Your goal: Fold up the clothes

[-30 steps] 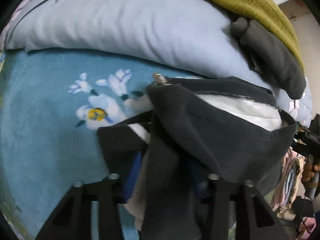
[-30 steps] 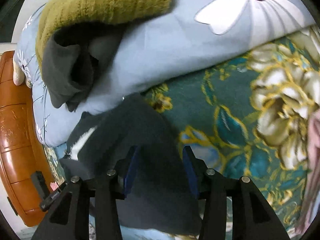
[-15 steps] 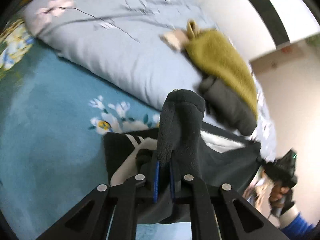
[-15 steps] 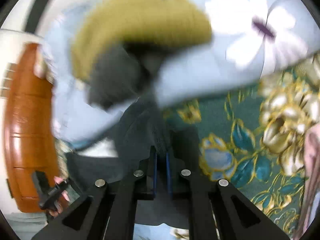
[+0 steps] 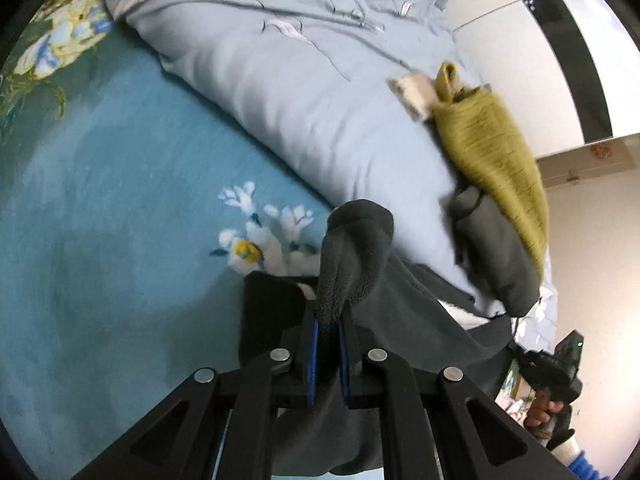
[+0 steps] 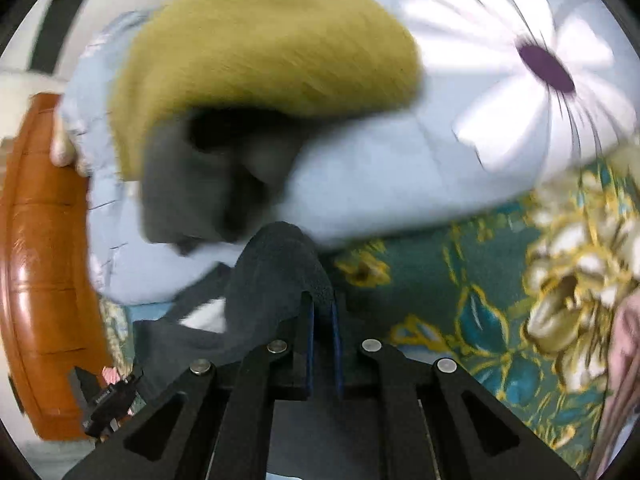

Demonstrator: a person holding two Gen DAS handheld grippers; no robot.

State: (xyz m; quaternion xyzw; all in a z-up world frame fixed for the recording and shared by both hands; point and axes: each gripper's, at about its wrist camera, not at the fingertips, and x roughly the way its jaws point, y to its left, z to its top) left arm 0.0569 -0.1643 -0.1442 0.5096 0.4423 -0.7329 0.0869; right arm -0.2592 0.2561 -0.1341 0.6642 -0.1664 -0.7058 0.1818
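- Left wrist view: my left gripper has its blue-padded fingers pinched together on a fold of the dark grey fleece garment, which bulges up above the fingertips.
- The rest of that garment drapes down onto the teal floral bedspread, with a strip of white lining showing.
- Behind it lies a pale blue duvet; on it sit an olive knitted sweater and another dark grey garment.
- At the far right, a hand holds my right gripper.
- Right wrist view, blurred: the right gripper's fingers are clamped narrowly on another bunch of the same fleece, beside an orange-brown wooden headboard.
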